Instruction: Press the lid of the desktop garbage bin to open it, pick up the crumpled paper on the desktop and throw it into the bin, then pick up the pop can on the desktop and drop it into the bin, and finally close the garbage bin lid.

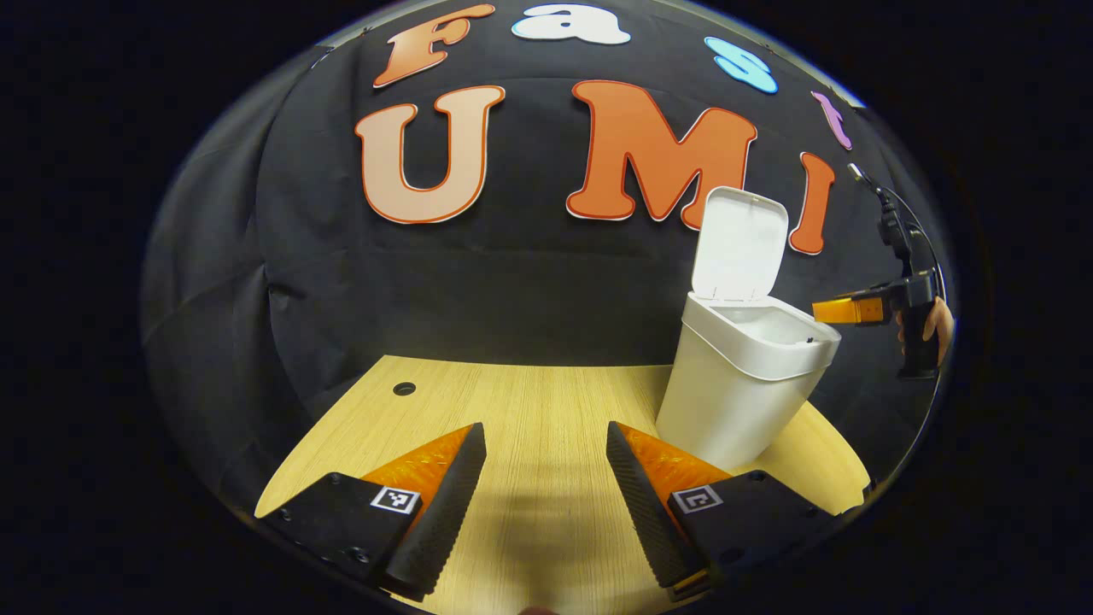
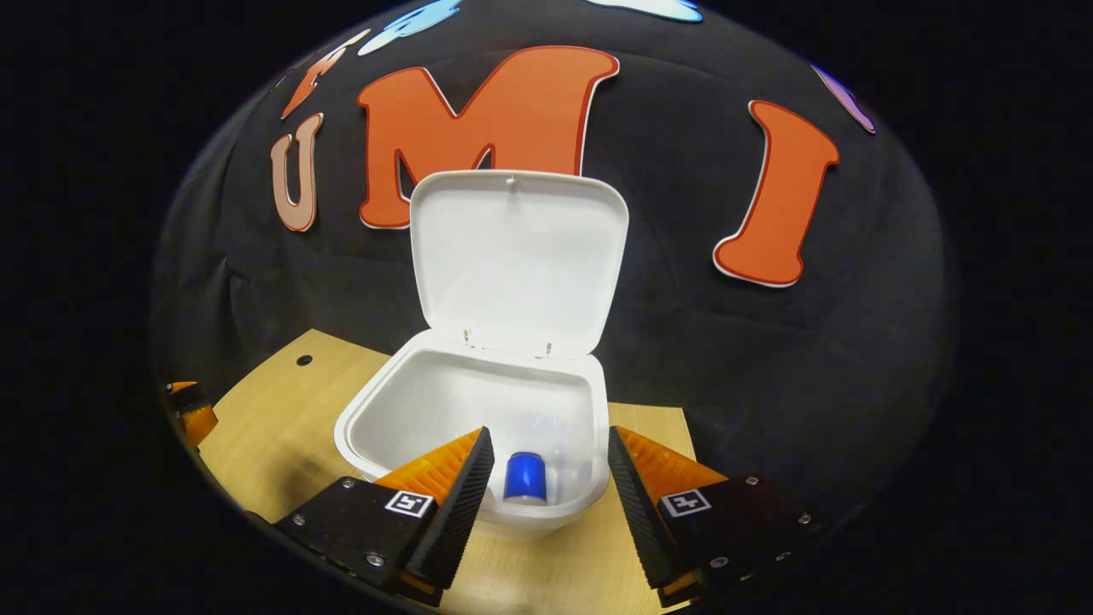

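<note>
Bin: white desktop garbage bin (image 2: 478, 427) stands on my wooden desk (image 1: 529, 401), near the black cloth wall.
Lid: the lid (image 2: 517, 260) is swung up on its rear hinge, upright, its pale underside facing me.
Can: a blue pop can (image 2: 524, 477) lies inside the bin, close to the front wall.
Right gripper: my right gripper (image 2: 546, 478) hovers over the bin's front rim, fingers apart and empty.
Left gripper: my left gripper (image 1: 546, 474) hangs over bare desk left of the bin, fingers spread, gripping nothing.
</note>
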`<state>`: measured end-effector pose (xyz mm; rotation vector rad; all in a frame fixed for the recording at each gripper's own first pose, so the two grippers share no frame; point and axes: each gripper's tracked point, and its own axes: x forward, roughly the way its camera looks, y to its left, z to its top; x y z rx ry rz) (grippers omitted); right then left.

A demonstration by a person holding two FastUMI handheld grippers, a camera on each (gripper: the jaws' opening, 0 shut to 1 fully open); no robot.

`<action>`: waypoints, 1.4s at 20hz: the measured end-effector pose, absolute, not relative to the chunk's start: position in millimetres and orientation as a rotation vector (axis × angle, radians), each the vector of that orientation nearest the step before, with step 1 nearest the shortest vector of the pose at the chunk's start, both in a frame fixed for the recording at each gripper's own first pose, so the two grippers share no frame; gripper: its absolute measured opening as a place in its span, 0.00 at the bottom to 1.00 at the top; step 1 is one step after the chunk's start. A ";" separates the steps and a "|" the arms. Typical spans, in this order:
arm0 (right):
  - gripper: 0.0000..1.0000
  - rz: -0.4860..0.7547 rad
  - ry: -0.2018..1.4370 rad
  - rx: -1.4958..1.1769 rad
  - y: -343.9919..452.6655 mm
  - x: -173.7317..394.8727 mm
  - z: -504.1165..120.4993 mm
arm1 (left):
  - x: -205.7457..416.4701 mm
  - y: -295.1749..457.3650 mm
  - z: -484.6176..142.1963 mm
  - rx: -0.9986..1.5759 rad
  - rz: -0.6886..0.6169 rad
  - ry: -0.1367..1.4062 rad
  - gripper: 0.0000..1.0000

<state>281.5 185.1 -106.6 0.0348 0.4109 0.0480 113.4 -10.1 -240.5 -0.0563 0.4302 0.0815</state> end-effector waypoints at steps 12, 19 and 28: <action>0.86 0.012 0.142 0.052 198.5 335.6 19.1 | 102.3 12.2 -251.4 -0.097 0.121 0.425 0.93; 0.86 0.008 0.050 0.097 198.7 365.9 60.1 | 101.7 22.5 -260.8 -0.112 0.151 0.448 0.93; 0.85 -0.038 0.038 0.149 187.8 408.8 65.1 | 102.5 28.6 -267.9 -0.114 0.170 0.473 0.93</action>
